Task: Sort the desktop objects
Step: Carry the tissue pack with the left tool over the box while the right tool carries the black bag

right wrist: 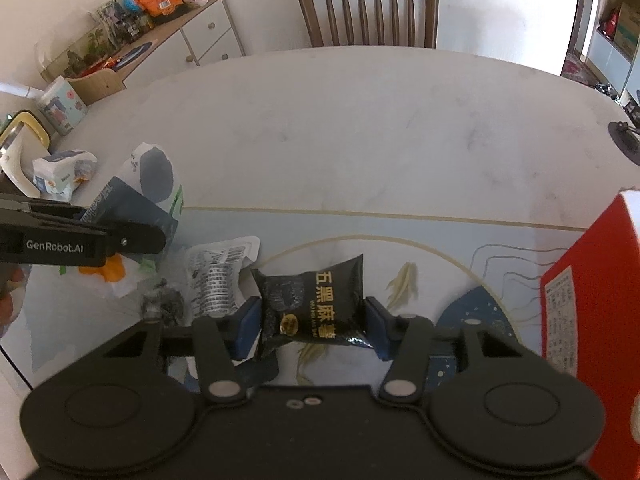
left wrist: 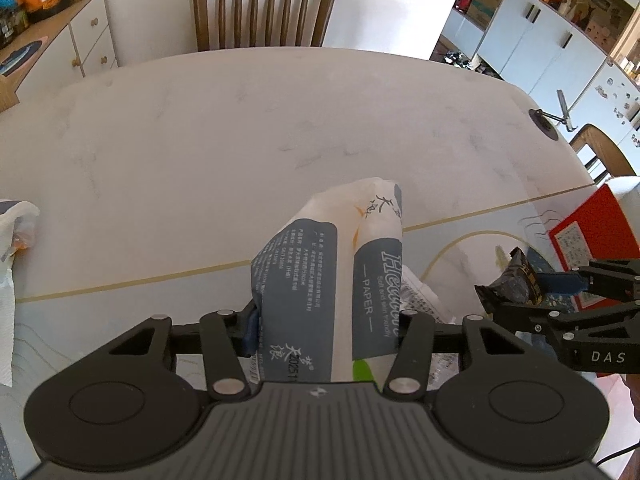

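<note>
Beside the red box: both grippers work over the patterned mat, the right one nearer the red box (right wrist: 592, 280), the left one farther from it.
Left gripper (left wrist: 326, 320): fingers pinching a tissue pack (left wrist: 336, 264), held upright and seemingly lifted off the tabletop (left wrist: 240, 128), likely so it can be carried to its pile.
Right gripper (right wrist: 314, 320): fingers (right wrist: 248, 324) pressed against both sides of a black snack packet (right wrist: 316, 300); whether it is lifted or touching the mat I cannot tell.
Left behind: a silver-printed wrapper (right wrist: 218, 276) lies farther from the red box than the snack packet, between the two grippers.
Far from the red box: another tissue pack (right wrist: 60, 172) rests at the tabletop's edge, perhaps the paper-goods spot.
Judgement: each hand takes one kind of item, so snacks and tissues can part ways.
</note>
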Available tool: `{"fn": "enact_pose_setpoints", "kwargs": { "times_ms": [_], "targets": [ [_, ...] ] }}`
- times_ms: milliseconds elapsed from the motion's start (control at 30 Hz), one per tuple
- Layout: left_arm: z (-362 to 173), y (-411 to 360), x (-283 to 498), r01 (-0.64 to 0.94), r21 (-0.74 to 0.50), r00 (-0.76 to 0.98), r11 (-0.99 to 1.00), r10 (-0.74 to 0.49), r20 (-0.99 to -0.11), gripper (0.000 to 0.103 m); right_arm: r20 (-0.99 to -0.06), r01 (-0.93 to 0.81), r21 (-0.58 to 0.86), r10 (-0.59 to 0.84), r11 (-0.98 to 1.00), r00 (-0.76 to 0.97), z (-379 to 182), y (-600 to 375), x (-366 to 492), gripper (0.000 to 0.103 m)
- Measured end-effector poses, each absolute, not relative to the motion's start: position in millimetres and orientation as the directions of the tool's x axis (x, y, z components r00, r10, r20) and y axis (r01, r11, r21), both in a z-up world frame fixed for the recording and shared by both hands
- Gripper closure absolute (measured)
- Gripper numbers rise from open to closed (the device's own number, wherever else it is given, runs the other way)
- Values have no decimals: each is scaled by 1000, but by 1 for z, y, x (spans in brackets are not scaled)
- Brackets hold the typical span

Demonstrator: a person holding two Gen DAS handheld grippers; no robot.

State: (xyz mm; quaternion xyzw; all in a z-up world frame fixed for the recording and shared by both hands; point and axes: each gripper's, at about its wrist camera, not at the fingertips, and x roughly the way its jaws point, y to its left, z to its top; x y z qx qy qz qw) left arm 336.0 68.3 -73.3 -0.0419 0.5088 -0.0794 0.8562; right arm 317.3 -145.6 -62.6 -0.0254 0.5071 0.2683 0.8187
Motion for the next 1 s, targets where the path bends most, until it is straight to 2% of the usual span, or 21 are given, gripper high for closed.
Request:
{"fn": "enact_pose_setpoints", "kwargs": {
  "times_ms": [1000],
  "targets": [
    [11,7,267,235,-143,492,962,-244,-836,52,-764,-431,273,466,860,447,14,-199,254,50]
  ]
}}
